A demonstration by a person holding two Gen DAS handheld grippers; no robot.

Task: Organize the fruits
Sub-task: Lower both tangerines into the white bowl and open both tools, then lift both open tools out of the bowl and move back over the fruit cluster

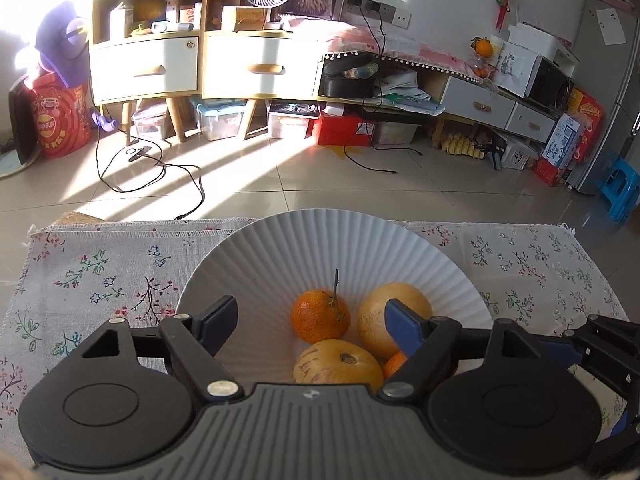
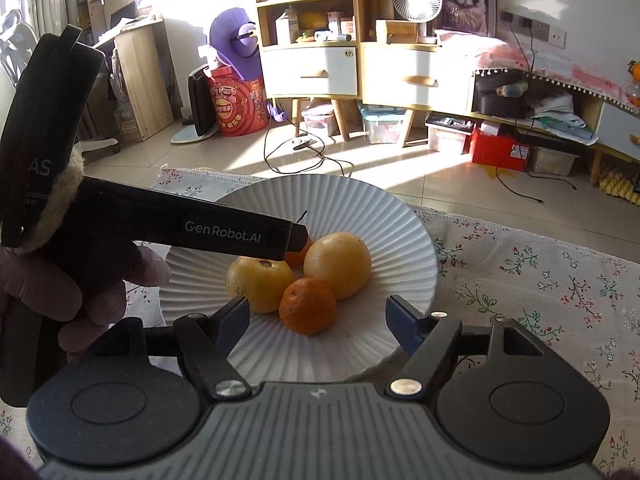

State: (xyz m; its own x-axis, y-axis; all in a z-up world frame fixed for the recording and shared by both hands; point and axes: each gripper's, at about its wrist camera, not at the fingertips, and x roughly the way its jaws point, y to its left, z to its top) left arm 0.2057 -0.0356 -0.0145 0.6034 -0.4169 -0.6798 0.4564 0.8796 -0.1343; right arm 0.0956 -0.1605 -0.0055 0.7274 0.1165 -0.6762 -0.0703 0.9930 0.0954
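Observation:
A white ribbed plate (image 1: 320,240) (image 2: 320,200) on a floral cloth holds two yellow round fruits and two tangerines. In the left wrist view my left gripper (image 1: 310,316) stands open over the plate. A stemmed tangerine (image 1: 320,314) lies between its fingers, untouched. One yellow fruit (image 1: 372,320) sits behind the right finger, another (image 1: 338,364) lies nearer. A second tangerine (image 1: 394,364) is mostly hidden. In the right wrist view my right gripper (image 2: 318,314) is open around a tangerine (image 2: 307,306) without pressing it. The yellow fruits (image 2: 260,284) (image 2: 338,264) lie behind it.
The floral cloth (image 1: 100,280) (image 2: 540,280) covers the table, whose far edge lies just past the plate. The left gripper's body (image 2: 240,232), in a gloved hand (image 2: 80,288), reaches over the plate's left side. Tiled floor with cables (image 1: 160,168) and cabinets lie beyond.

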